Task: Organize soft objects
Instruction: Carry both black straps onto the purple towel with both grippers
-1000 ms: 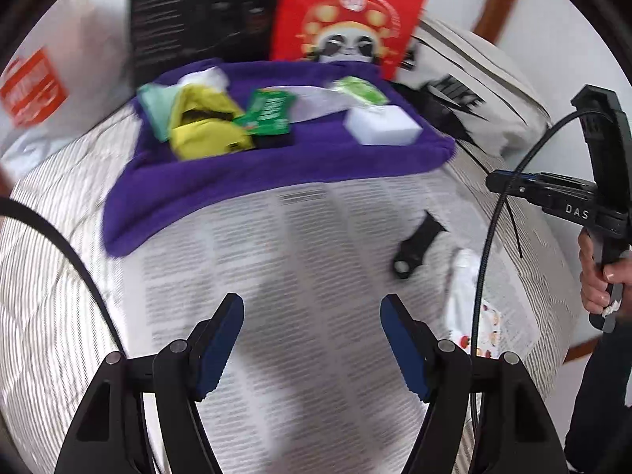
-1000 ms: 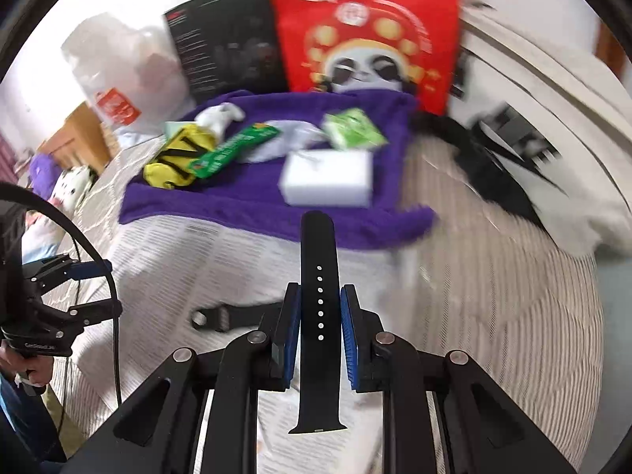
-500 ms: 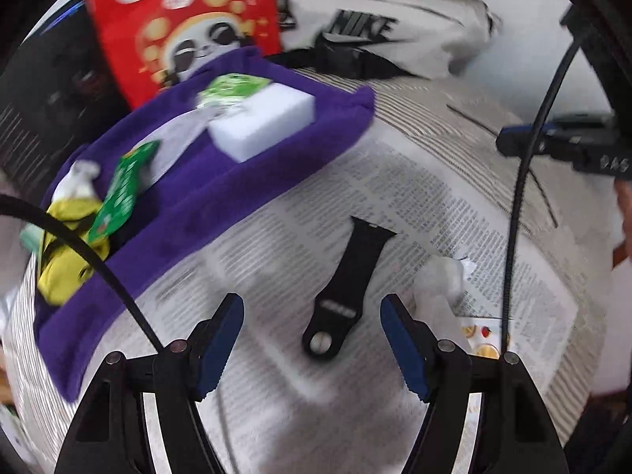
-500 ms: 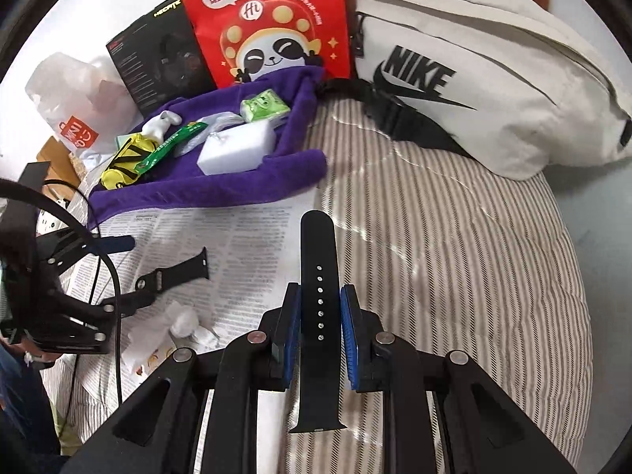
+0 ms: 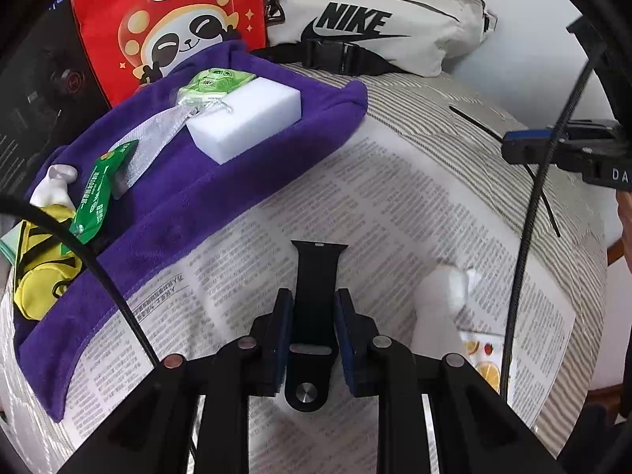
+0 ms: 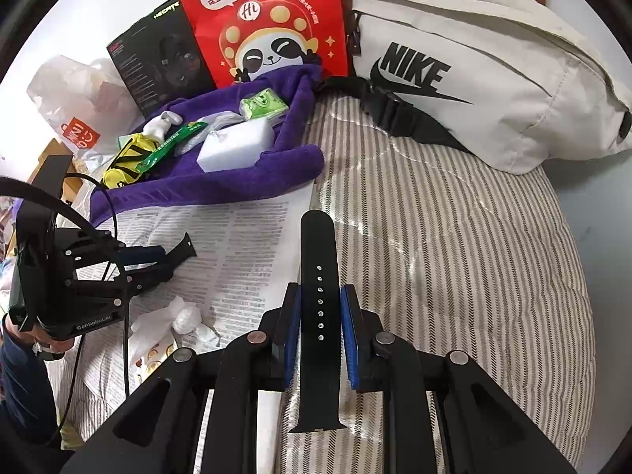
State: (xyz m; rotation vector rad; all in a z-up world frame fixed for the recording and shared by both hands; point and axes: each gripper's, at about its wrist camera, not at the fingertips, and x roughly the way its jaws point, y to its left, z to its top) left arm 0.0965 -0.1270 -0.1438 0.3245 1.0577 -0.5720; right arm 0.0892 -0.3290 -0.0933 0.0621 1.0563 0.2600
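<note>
My left gripper [image 5: 314, 306] is shut on a short black watch strap with a metal stud [image 5: 314, 296], down on the newspaper [image 5: 395, 205]. The right wrist view shows that gripper [image 6: 158, 256] at the left holding the strap [image 6: 183, 251]. My right gripper [image 6: 319, 308] is shut on a long black watch strap with holes [image 6: 318, 260], held above the striped bedding [image 6: 454, 256]. A purple towel [image 5: 221, 189] carries a white sponge [image 5: 245, 118], green packets and a yellow pouch [image 5: 39, 276].
A red panda bag [image 6: 272, 19], a black box [image 6: 166, 55] and a white Nike bag [image 6: 493, 91] stand at the back. Crumpled white tissue [image 5: 442, 308] lies on the newspaper right of my left gripper. A black cable tie [image 5: 509, 166] lies on the bedding.
My left gripper moved down over the short strap and closed on it. My right gripper kept its hold on the long strap and swung right over the bedding.
</note>
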